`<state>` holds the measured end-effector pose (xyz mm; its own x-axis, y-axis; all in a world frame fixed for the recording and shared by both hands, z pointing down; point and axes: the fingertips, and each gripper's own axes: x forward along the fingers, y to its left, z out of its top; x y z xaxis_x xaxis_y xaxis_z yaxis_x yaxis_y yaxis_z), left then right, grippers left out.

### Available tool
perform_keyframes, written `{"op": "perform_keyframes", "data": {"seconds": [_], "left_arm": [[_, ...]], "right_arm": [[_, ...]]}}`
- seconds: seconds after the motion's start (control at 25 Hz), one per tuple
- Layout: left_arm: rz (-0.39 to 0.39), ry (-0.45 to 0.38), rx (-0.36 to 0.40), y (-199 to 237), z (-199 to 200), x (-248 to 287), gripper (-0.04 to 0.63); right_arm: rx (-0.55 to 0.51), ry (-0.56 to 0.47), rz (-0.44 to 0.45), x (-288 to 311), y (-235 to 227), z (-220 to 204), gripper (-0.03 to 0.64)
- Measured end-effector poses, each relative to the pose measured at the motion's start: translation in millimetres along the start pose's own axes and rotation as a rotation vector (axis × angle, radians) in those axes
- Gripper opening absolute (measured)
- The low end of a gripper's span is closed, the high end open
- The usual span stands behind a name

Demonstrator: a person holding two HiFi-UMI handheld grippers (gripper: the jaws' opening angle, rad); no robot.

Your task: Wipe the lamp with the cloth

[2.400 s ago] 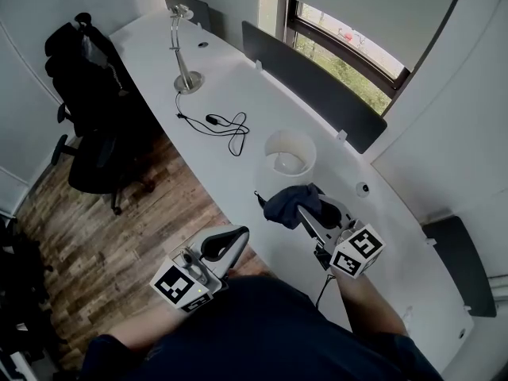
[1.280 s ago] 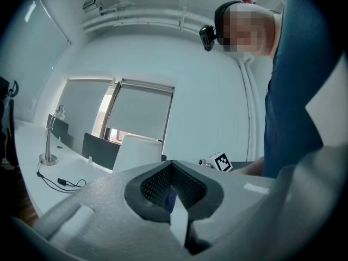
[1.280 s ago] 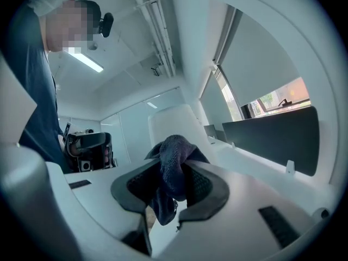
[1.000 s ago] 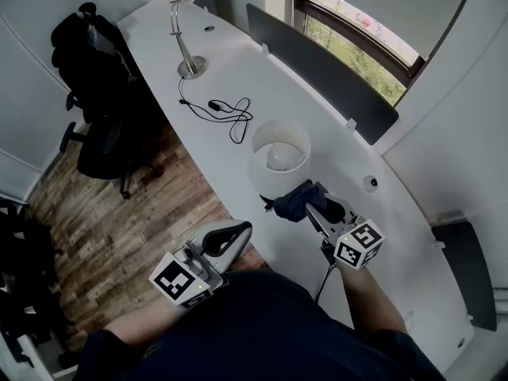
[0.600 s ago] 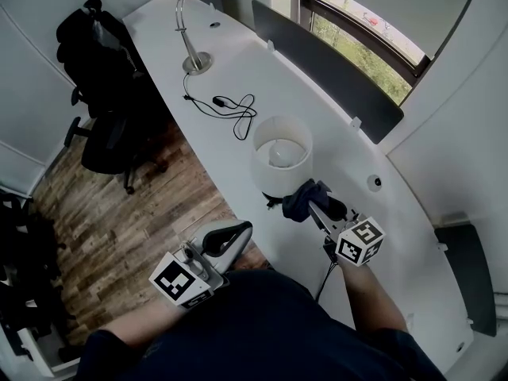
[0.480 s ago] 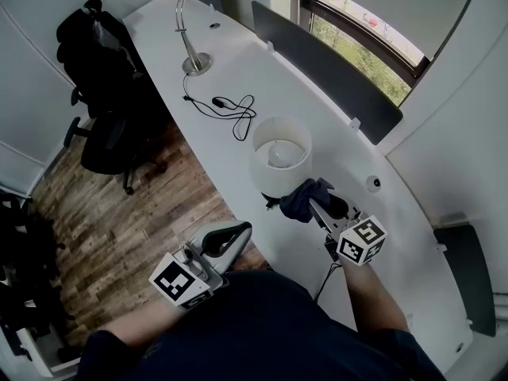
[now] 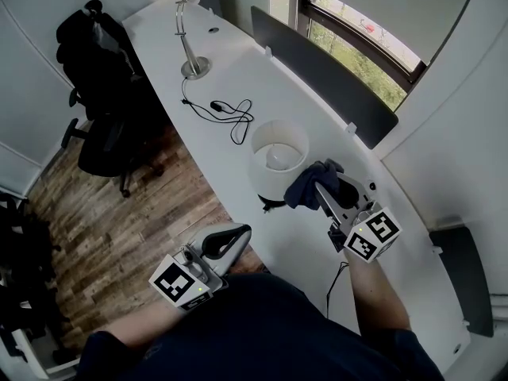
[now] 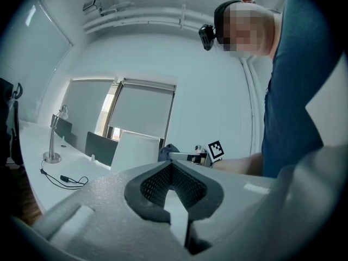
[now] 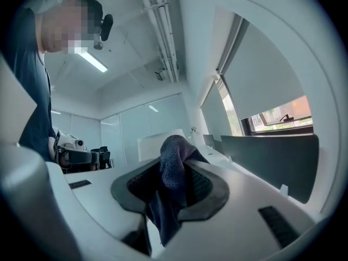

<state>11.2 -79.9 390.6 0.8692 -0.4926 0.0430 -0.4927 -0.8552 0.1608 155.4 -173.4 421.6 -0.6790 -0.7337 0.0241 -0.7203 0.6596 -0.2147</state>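
The cloth [image 7: 306, 187] is clenched in the right gripper's [image 7: 324, 187] fingers and is seen bunched between them in the right gripper view. Since half a second ago it has been carried from the near side of the lamp [image 7: 276, 157] shade round to its right side, a bit higher. It looks pressed against the shade wall. This is read as a wipe stroke under way, with the far side and base likely not yet covered. The left gripper [image 7: 232, 236] is still held off the counter [image 7: 238, 70] edge, fingers shut on nothing. The shade is not steadied, so tipping under side pressure is a risk.
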Motion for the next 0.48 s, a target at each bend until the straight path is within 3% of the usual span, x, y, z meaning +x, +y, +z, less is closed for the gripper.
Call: {"op": "perform_keyframes", "data": {"seconds": [0.48], "left_arm": [[-0.006, -0.025, 0.002, -4, 6, -2, 0.006]], "right_arm": [[-0.093, -0.082, 0.036, 4, 11, 59, 0.117]]}}
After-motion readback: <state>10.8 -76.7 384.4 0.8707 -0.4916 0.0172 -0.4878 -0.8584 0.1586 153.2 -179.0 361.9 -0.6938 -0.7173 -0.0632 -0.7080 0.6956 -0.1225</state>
